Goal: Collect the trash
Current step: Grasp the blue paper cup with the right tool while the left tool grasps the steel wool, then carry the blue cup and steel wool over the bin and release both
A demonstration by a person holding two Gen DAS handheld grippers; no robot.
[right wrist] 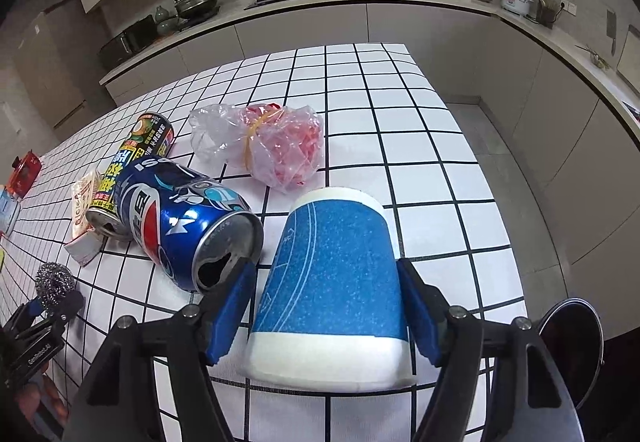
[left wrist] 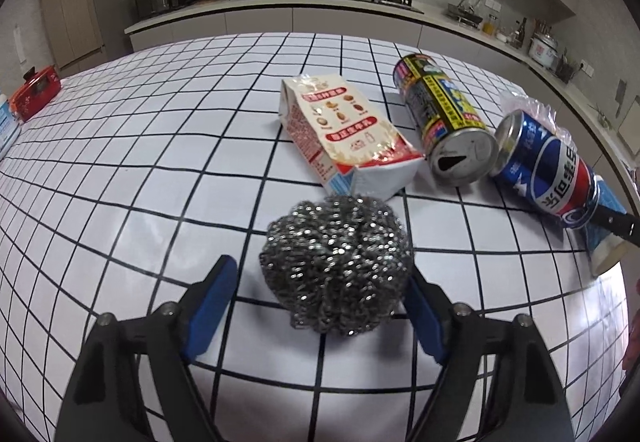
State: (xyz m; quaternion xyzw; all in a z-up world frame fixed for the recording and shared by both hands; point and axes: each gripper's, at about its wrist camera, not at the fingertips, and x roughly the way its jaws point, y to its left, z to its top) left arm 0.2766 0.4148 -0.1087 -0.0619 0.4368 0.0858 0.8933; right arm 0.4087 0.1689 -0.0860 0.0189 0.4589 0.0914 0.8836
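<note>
A steel wool ball [left wrist: 336, 266] lies on the checked table between the fingers of my open left gripper [left wrist: 318, 282]; the right pad looks close to it, the left pad stands apart. A milk carton [left wrist: 344, 134], a black-yellow can [left wrist: 444, 122] and a blue Pepsi can [left wrist: 548, 166] lie beyond it. My right gripper [right wrist: 326, 292] is open around a blue-and-white paper cup [right wrist: 332, 290] lying on its side; the pads do not press it. The Pepsi can [right wrist: 188, 218] lies just left of the cup. A clear plastic bag [right wrist: 264, 142] with red scraps lies behind.
The checked table [left wrist: 140, 170] ends near the right of the cup [right wrist: 500, 282]. A dark round bin [right wrist: 572, 346] stands below that edge. A red box [left wrist: 36, 92] sits at the table's far left. Kitchen counters with pots run along the back.
</note>
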